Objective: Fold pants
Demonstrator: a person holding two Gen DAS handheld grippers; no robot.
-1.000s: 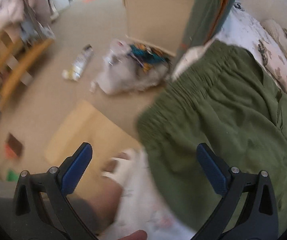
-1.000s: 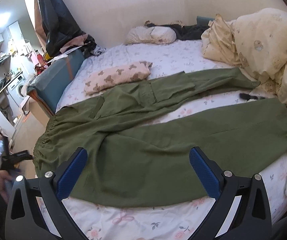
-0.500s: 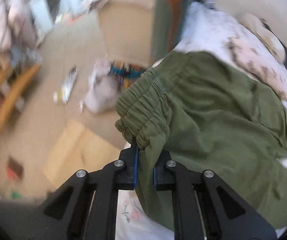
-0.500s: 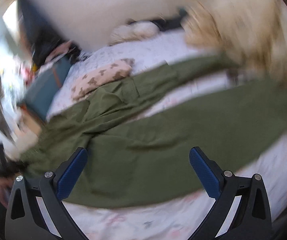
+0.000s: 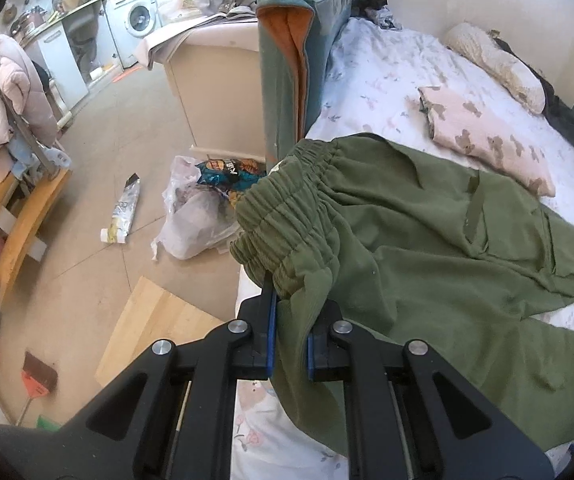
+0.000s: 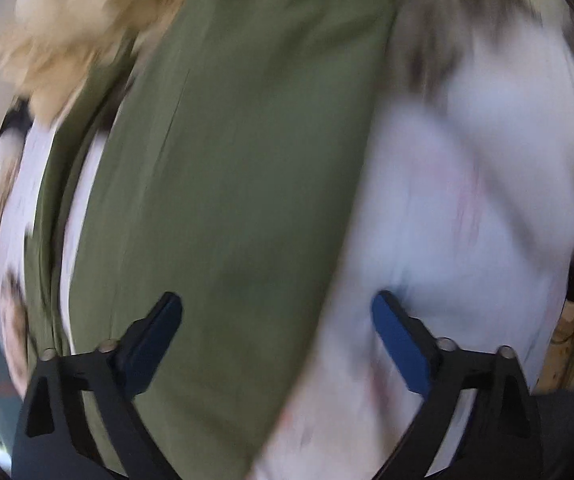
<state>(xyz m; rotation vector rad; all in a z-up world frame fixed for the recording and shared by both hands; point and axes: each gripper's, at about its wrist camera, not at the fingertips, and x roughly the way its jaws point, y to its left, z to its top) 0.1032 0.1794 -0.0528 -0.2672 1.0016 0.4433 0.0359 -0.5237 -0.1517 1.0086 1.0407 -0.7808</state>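
Olive-green pants (image 5: 427,248) lie spread over a bed with a white flowered sheet (image 5: 371,92). My left gripper (image 5: 290,340) is shut on the gathered elastic waistband (image 5: 287,208) at the bed's corner, and the cloth hangs lifted from its blue pads. The right wrist view is blurred. There my right gripper (image 6: 277,320) hovers close over one green pant leg (image 6: 223,184), its jaws wide and closing. The leg's edge runs between the blue pads, which do not press on it.
A pink bear-print cloth (image 5: 487,140) and a pillow (image 5: 495,64) lie further up the bed. A teal blanket (image 5: 295,60) drapes the bed end. A white bag of rubbish (image 5: 195,208), a wrapper and a wooden board (image 5: 151,328) are on the floor. A cream duvet (image 6: 75,12) borders the leg.
My left gripper went from open to shut on the waistband and raised it. My right gripper swung down and rolled, from a wide view of the bed to close over one leg.
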